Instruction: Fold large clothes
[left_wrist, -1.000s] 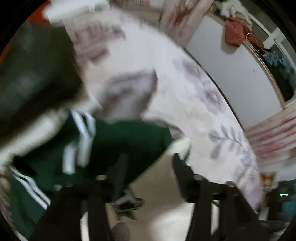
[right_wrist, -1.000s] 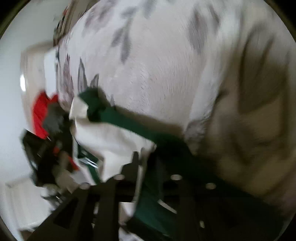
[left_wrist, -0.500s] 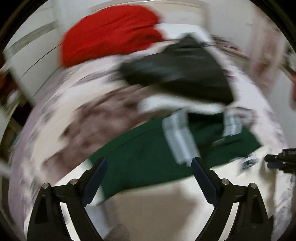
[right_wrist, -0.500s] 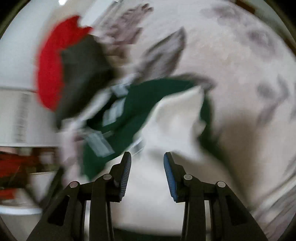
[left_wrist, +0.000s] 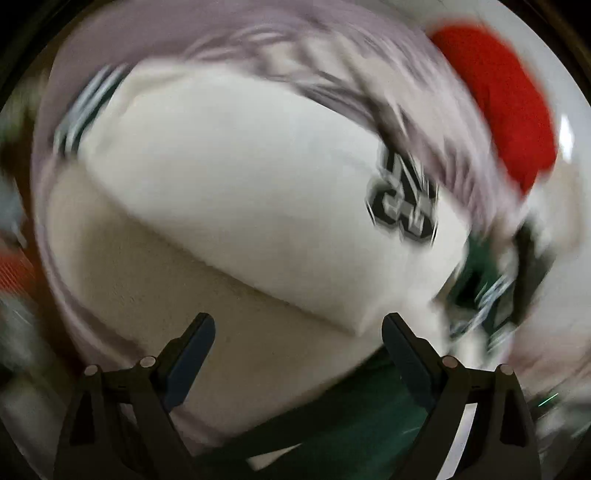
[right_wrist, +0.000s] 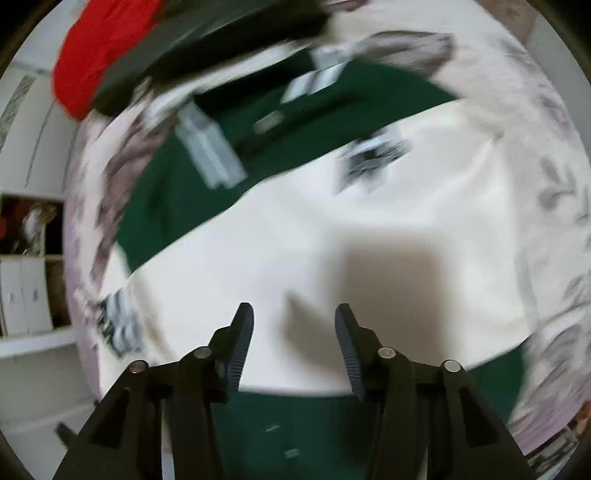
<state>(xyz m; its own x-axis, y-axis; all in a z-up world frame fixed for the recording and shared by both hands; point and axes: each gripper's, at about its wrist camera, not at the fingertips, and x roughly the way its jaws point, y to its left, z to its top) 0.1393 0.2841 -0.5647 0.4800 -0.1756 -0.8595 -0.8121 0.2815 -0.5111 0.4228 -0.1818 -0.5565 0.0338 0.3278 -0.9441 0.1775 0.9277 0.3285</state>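
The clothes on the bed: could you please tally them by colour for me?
Green and white: 1, the jersey
Red: 1, the red garment
Dark: 1, the dark garment, colour blurred
Total: 3

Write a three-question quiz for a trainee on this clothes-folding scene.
1. True or false: the left tongs grip the white and green garment.
2. What lies under the garment? A) wooden floor B) leaf-patterned bedspread C) table
3. What colour is the bundle beyond the garment?

Key: 1 false, they stand wide with nothing between them. 2 B. 3 red.
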